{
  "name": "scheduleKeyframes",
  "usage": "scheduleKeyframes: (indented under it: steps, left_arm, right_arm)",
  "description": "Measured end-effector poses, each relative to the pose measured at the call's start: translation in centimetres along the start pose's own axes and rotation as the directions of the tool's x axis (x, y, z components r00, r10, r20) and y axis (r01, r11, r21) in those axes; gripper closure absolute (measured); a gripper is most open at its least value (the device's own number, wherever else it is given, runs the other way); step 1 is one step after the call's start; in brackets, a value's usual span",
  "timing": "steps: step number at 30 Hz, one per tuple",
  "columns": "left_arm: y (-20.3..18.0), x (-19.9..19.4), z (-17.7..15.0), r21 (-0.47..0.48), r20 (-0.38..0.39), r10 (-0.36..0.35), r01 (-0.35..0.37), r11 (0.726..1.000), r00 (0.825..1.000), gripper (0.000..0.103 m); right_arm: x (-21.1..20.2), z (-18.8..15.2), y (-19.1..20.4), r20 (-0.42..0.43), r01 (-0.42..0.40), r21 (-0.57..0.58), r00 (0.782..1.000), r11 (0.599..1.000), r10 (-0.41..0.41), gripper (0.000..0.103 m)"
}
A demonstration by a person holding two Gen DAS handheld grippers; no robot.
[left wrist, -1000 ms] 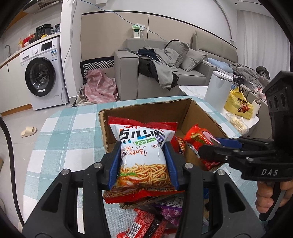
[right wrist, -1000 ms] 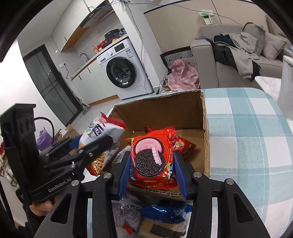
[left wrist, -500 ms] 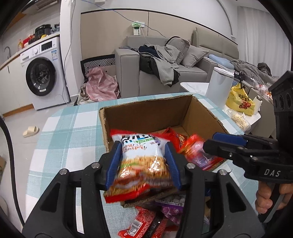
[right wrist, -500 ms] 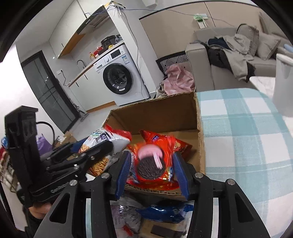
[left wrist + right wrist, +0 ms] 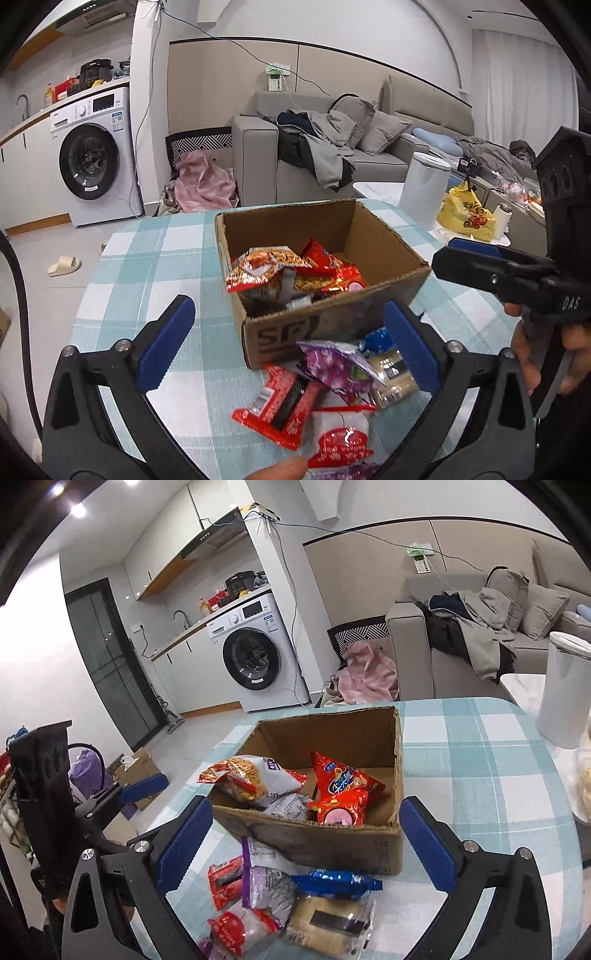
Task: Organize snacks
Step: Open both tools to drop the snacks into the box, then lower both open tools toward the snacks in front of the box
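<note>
Left gripper [image 5: 288, 343] jaws just sprung wide, nothing between them. Right gripper [image 5: 314, 840] same: jaws just released, empty. Brown cardboard box [image 5: 332, 843] on teal-white checked tablecloth [image 5: 480, 760]; red-white noodle-snack bag [image 5: 251, 777] and red cookie packet [image 5: 341, 803] lie inside box. Loose snack packets [image 5: 295, 897] piled on cloth just before box's near wall.

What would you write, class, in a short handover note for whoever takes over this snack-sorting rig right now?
Left gripper: jaws just opened wide, nothing between them.
Right gripper: the same, empty.
Done: noodle-snack bag and red cookie pack lie in the cardboard box.
Left: the pile on the checked tablecloth before the box, including purple packet, blue packet and red bar.
</note>
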State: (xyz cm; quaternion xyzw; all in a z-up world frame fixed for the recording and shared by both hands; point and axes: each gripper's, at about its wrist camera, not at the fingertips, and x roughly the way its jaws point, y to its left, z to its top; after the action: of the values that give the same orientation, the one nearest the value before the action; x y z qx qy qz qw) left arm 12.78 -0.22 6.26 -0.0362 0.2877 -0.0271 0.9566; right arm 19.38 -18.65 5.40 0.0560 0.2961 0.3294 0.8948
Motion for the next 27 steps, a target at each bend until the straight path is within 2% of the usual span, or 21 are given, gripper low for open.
scheduleKeyframes:
  steps: [3, 8, 13, 20, 22, 27]
  left_arm:
    - [-0.1, -1.5, -0.8, 0.006, -0.002, -0.003, 0.003, 1.000, 1.000, 0.001]
    - [0.6, -3.8, -1.9, -0.029, 0.004, 0.000, 0.000, 1.000, 1.000, 0.001]
    - [0.9, -4.5, -2.6, -0.038, -0.005, 0.011, -0.011, 0.999, 1.000, 0.001]
    - [1.0, -3.5, -2.7, -0.040, -0.035, 0.029, -0.030, 0.999, 0.999, 0.001]
    - [1.1, -3.1, -2.9, -0.032, -0.047, 0.033, -0.035, 0.999, 0.998, 0.001]
    - [1.3, -1.4, -3.2, -0.033, -0.086, 0.030, -0.033, 0.999, 0.996, 0.001]
  right_arm:
    - [-1.0, -0.4, 0.6, -0.020, -0.004, 0.001, 1.000, 1.000, 0.004, 0.000]
    - [-1.8, -1.4, 1.5, -0.027, 0.055, -0.046, 0.998, 0.997, -0.056, 0.000]
    - [-1.2, -2.9, 1.2, -0.112, 0.047, -0.030, 0.992, 0.998, -0.050, 0.000]
    - [0.2, -4.1, 0.4, -0.175, 0.074, -0.016, 0.982, 0.997, -0.076, 0.000]
    - [0.4, -4.2, 0.6, -0.170, 0.088, -0.036, 0.981, 0.995, -0.093, 0.000]
    - [1.9, -4.7, 0.1, -0.228, 0.117, -0.049, 0.965, 0.992, -0.126, 0.000]
